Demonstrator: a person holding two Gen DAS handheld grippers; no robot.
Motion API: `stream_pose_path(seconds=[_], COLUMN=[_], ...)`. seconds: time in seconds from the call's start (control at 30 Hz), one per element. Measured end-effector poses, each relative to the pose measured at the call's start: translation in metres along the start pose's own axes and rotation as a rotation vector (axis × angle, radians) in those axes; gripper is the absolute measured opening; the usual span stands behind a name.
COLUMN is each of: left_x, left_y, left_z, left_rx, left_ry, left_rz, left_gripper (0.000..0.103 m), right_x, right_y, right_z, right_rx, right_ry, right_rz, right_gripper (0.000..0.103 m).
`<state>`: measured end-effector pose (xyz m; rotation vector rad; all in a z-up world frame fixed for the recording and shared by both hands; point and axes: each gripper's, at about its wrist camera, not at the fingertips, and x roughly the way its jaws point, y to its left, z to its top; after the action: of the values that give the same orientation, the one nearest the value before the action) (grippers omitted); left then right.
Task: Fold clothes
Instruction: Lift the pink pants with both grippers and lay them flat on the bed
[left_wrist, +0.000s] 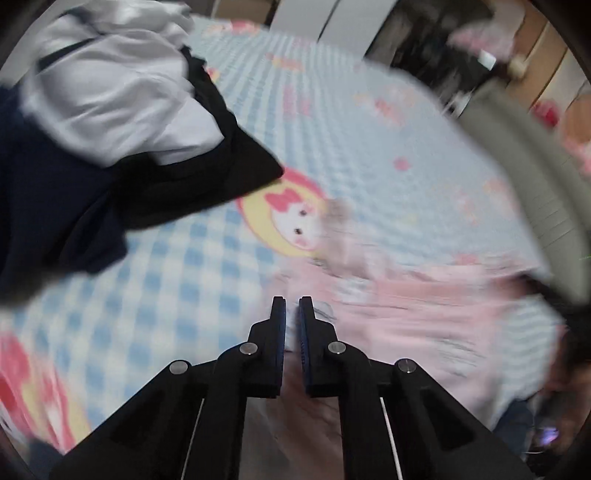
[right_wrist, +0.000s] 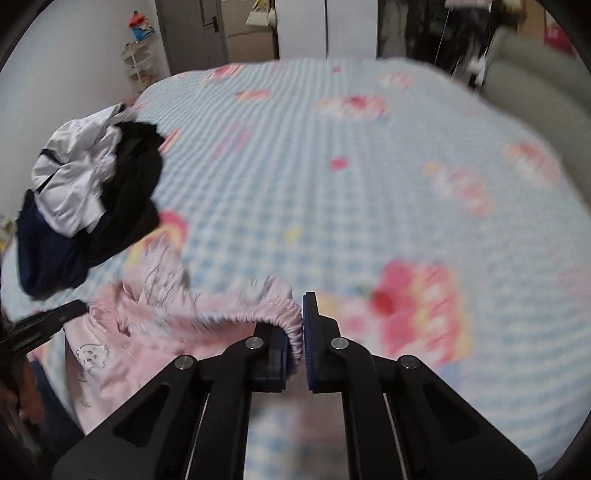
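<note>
At far left we see a heap of dark and white clothes (right_wrist: 88, 199) on the checked bed (right_wrist: 332, 184). Our left gripper (left_wrist: 291, 306) is nearly closed on pink cloth, grasp unclear; our right gripper (right_wrist: 295, 325) pinches the pink garment (right_wrist: 155, 339)'s elastic hem above the bed's near edge.
</note>
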<state>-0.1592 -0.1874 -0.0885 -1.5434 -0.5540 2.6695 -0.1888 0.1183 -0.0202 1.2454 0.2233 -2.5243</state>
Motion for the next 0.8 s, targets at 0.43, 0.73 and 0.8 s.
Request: stream_pose_path(seconds=[0.43,0.73,0.8], left_x=[0.034,0.012,-0.045], left_y=[-0.077,-0.188,-0.196], left_z=[0.018,0.085,0.113], left_rx=[0.056,0.239,0.28], left_ry=[0.125,0.029,-0.111], left_rz=[-0.227,-0.195,-0.209], left_gripper=[0.072,0.01,0.01], right_x=[-0.094,-0.075,-0.111], right_y=[-0.057,-0.105,-0.107], right_z=[-0.041,0.031,0.06], right_rx=[0.109,0.038,0.045], right_ry=[-0.121,-0.077,-0.189], right_rz=[0.003,-0.049,-0.03], right_gripper=[0.004,0.004,0.005])
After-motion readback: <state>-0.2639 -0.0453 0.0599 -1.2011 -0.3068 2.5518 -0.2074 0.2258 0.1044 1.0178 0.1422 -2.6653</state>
